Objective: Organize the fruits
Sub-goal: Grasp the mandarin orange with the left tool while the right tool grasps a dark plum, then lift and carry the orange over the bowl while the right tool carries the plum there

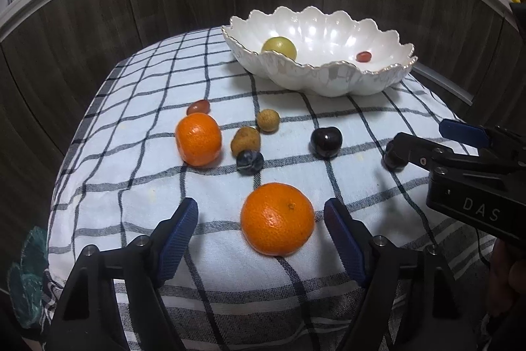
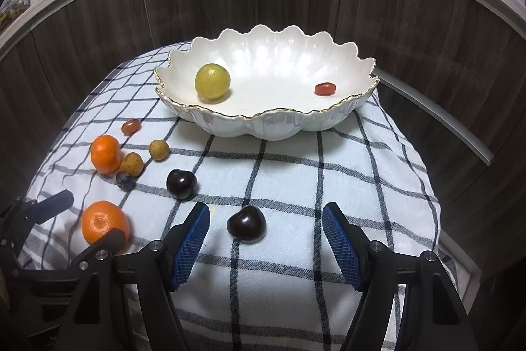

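Below, both grippers angle steeply down over a checked cloth [image 2: 296, 173] on the table.

L. gripper [image 1: 261, 231]: seen from its own wrist cam, its blue pads stand either side of the near mandarin [image 1: 277, 218], with clear gaps both sides; no contact. Jaws roughly mid-width, nothing held.

R. gripper [image 2: 266, 234]: own cam shows its pads flanking a dark cherry [image 2: 246, 223], wide gaps both sides; not touching, nothing held.

View differences: L. cam shows the R. gripper from the side at the right edge, its lower finger hiding most of that cherry. R. cam shows the cherry whole, plus the L. gripper at lower left, one finger crossing in front of the near mandarin.

Fruit positions: scalloped white bowl [image 2: 276, 127] at the cloth's far end holds a yellow-green round fruit [image 2: 212, 81] and a small red oval fruit [image 2: 324, 88]. Loose on the cloth: second mandarin [image 1: 198, 139], reddish oval fruit [image 1: 198, 107], two tan longan-like fruits [image 1: 268, 120] [image 1: 245, 140], a dusty blue-black berry [image 1: 250, 162] and a second cherry [image 1: 326, 142].
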Demonstrator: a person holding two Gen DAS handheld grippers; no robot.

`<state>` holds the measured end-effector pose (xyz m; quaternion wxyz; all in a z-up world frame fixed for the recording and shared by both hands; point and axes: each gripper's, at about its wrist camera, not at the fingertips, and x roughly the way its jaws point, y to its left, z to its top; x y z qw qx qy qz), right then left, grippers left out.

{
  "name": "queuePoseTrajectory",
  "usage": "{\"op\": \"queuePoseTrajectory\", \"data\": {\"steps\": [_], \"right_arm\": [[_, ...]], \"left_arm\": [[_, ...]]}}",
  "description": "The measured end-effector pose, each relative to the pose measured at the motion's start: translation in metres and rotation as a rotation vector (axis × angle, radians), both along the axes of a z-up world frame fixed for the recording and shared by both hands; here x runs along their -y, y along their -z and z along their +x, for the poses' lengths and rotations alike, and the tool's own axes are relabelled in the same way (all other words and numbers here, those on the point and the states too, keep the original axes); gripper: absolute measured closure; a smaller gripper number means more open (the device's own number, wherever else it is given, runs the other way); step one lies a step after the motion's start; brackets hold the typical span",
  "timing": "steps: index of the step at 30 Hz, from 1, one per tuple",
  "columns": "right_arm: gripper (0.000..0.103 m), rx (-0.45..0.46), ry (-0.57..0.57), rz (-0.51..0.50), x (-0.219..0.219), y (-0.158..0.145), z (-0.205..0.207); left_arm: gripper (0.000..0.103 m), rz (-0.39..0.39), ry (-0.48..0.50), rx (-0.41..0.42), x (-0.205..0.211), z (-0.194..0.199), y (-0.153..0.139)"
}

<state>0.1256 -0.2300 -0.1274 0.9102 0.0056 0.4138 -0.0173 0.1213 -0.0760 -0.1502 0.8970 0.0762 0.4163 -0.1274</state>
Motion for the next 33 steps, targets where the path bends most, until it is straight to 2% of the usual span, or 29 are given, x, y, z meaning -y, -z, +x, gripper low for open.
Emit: {"op": "queuePoseTrajectory", "data": {"steps": [4, 11, 20, 24, 26, 33], "right_arm": [[0.031, -0.014, -0.007, -0.004, -0.002, 0.004, 0.002], [0.033, -0.034, -0.027, -0.018, -0.009, 0.011, 0.007], [0.056, -0.072, -0.030, -0.019, -0.010, 0.022, 0.015], [0.064, -0.094, -0.030, -0.001, -0.008, 0.027, 0.017], [0.073, -0.094, -0.039, 0.012, -0.008, 0.027, 0.017], [0.073, -0.085, -0.035, 0.030, -0.005, 0.024, 0.016]], "left_arm": [[0.030, -0.003, 0.013, -0.002, 0.002, 0.000, 0.001], [0.042, -0.019, 0.019, -0.035, 0.001, 0.004, 0.007], [0.057, -0.022, 0.040, -0.058, 0.004, 0.005, 0.012], [0.057, -0.027, 0.041, -0.060, 0.004, 0.005, 0.012], [0.058, -0.030, 0.040, -0.060, 0.003, 0.005, 0.012], [0.058, -0.032, 0.037, -0.061, 0.003, 0.005, 0.011]]}}
